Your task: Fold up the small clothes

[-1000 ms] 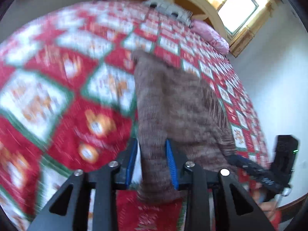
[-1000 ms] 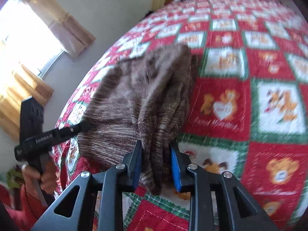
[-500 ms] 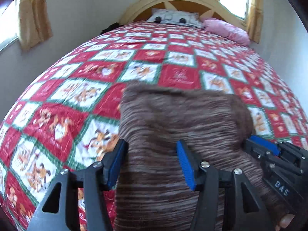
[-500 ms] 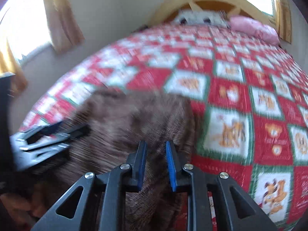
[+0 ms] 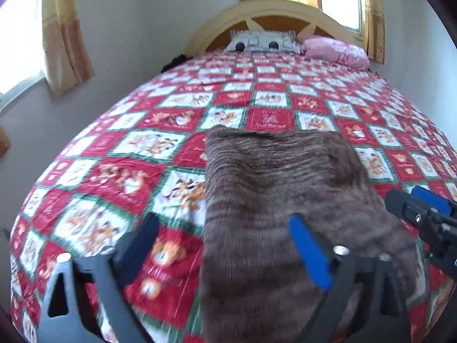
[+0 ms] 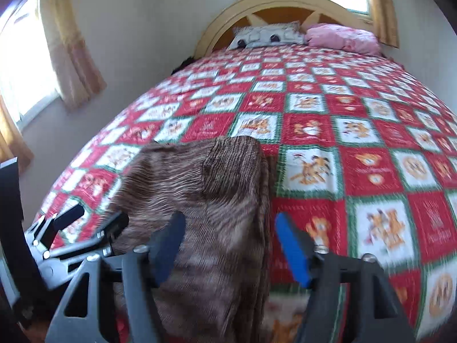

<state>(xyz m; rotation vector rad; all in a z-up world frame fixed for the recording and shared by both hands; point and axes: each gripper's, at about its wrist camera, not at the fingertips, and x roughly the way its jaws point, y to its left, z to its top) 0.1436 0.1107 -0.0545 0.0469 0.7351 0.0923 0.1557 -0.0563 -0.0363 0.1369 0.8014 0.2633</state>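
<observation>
A brown striped knit garment (image 5: 274,194) lies folded on the red, white and green patterned quilt (image 5: 171,131); it also shows in the right wrist view (image 6: 205,194). My left gripper (image 5: 222,245) is open above the garment's near left edge, jaws wide apart and holding nothing. My right gripper (image 6: 228,245) is open above the garment's near right edge, also holding nothing. The right gripper shows at the right edge of the left wrist view (image 5: 422,217), and the left gripper at the left of the right wrist view (image 6: 71,234).
The quilt (image 6: 357,131) covers the whole bed. A grey patterned pillow (image 5: 262,41) and a pink pillow (image 5: 334,50) lie against the yellow arched headboard (image 5: 274,14). A wall and a curtained window (image 5: 20,51) stand to the left.
Both grippers have opened and let go of the garment, which now lies flat on the quilt. Both have swung to face the headboard and pulled back.
</observation>
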